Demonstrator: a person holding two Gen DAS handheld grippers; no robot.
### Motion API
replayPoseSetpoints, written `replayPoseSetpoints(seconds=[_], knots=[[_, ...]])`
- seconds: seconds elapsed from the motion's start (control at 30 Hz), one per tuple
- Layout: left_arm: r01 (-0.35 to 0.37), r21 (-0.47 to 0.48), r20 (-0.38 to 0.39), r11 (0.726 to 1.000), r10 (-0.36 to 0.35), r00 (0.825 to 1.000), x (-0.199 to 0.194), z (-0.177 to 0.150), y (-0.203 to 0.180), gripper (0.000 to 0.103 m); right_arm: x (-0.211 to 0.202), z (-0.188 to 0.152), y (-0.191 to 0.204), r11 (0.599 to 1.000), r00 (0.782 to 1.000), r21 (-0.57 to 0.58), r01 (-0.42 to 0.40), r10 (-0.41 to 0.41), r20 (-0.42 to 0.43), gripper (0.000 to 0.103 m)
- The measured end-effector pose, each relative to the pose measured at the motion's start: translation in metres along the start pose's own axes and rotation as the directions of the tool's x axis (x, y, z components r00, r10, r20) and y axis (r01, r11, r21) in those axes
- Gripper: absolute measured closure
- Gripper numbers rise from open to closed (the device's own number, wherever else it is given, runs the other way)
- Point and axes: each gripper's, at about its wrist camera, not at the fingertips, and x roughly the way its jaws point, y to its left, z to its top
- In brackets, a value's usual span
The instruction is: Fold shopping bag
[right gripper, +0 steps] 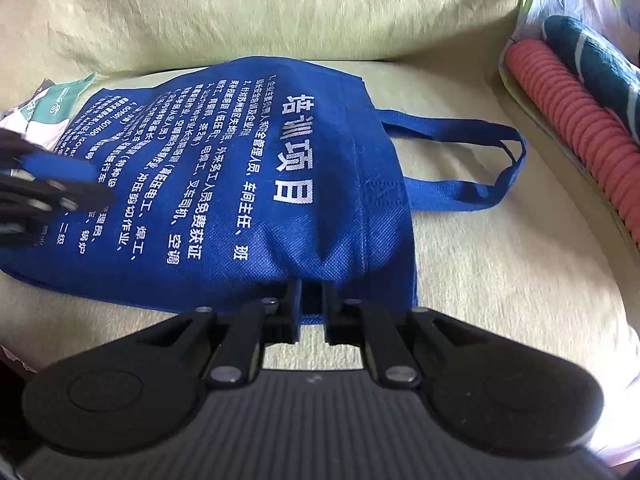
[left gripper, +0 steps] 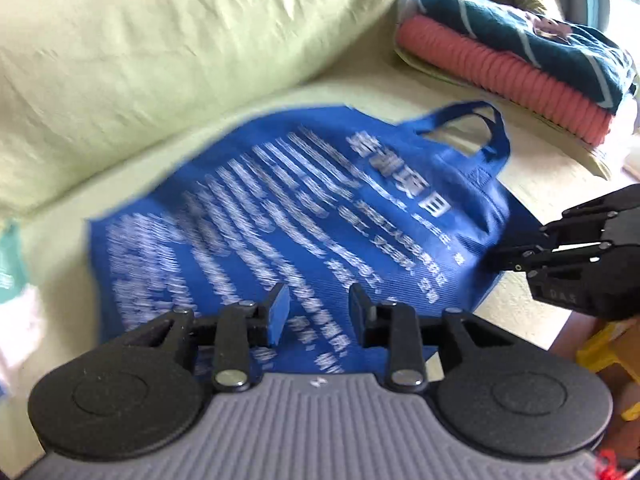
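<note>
A blue shopping bag (left gripper: 280, 216) with white printed text lies flat on a pale green sofa seat (left gripper: 532, 304); its handles (left gripper: 492, 136) point toward the right end. It also shows in the right wrist view (right gripper: 248, 184) with its handles (right gripper: 480, 160). My left gripper (left gripper: 319, 304) hovers open and empty above the bag's near side. My right gripper (right gripper: 312, 300) is closed on the bag's near edge by the opening. The right gripper shows in the left wrist view (left gripper: 504, 258) at the bag's right edge. The left gripper (right gripper: 80, 188) appears blurred over the bag's left part.
The sofa's green back cushion (left gripper: 180, 40) rises behind the bag. Folded clothes, a pink knit (left gripper: 504, 76) under a dark teal one (left gripper: 532, 48), are stacked at the right. A green and white packet (right gripper: 52, 100) lies past the bag's left end. A yellow stool (left gripper: 608, 352) stands off the seat's edge.
</note>
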Motion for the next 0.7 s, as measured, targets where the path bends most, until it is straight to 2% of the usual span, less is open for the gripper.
replayPoseSetpoints(seconds=[0.1,0.13,0.17,0.2,0.23,0.27,0.3,0.37,0.43,0.47,0.53,0.63,0.67,0.7], knots=[[-0.075,-0.018,-0.011,0.997,0.075,0.997,0.012,-0.008,0.023,0.061,0.000,0.001,-0.001,1.000,1.000,0.003,-0.011,0.011,-0.007,0.096],[-0.122,-0.026,-0.022,0.992,0.121,0.992,0.012,-0.010,0.034,0.060,0.000,0.002,-0.002,1.000,1.000,0.004,-0.014,0.014,-0.010,0.096],[-0.171,-0.033,-0.034,0.985,0.169,0.985,0.012,-0.012,0.045,0.060,0.000,0.002,-0.001,1.000,1.000,0.005,-0.015,0.015,-0.012,0.095],[-0.262,-0.022,-0.061,0.965,0.260,0.964,0.012,-0.017,0.062,0.060,0.000,0.003,-0.001,1.000,1.000,0.005,-0.015,0.016,-0.015,0.095],[-0.286,-0.021,-0.072,0.958,0.284,0.956,0.013,-0.017,0.069,0.060,0.000,0.004,0.000,1.000,1.000,0.004,-0.014,0.014,-0.019,0.095],[-0.308,-0.062,-0.108,0.949,0.301,0.948,0.007,-0.019,0.090,0.061,0.000,0.005,0.000,1.000,1.000,0.003,-0.013,0.013,-0.022,0.095],[-0.285,-0.100,-0.111,0.953,0.274,0.955,-0.001,-0.018,0.100,0.064,0.001,0.005,0.001,1.000,1.000,0.002,-0.013,0.013,-0.025,0.095],[-0.250,-0.137,-0.058,0.959,0.244,0.968,-0.021,-0.013,0.107,0.069,0.000,0.006,0.001,1.000,0.999,-0.003,-0.014,0.013,-0.030,0.095],[-0.187,-0.132,0.006,0.973,0.189,0.982,-0.033,-0.006,0.106,0.069,0.000,0.007,0.001,1.000,0.999,-0.003,-0.016,0.016,-0.035,0.095],[-0.133,-0.117,0.043,0.984,0.139,0.989,-0.034,0.001,0.103,0.069,0.000,0.007,0.000,1.000,0.999,0.000,-0.019,0.019,-0.037,0.095],[-0.062,-0.058,0.069,0.996,0.066,0.995,-0.018,0.013,0.098,0.068,0.000,0.008,0.000,1.000,0.999,0.000,-0.020,0.020,-0.041,0.095],[-0.046,-0.027,-0.006,0.999,0.045,0.999,0.020,0.018,0.105,0.079,0.000,0.009,0.000,1.000,0.999,-0.004,-0.020,0.020,-0.045,0.095],[-0.061,-0.017,-0.041,0.998,0.061,0.997,0.038,0.016,0.113,0.083,0.000,0.009,-0.001,1.000,0.999,-0.005,-0.021,0.021,-0.047,0.095],[-0.083,-0.013,-0.036,0.996,0.082,0.996,0.042,0.015,0.119,0.083,0.000,0.010,-0.001,1.000,0.999,-0.005,-0.021,0.021,-0.049,0.095]])
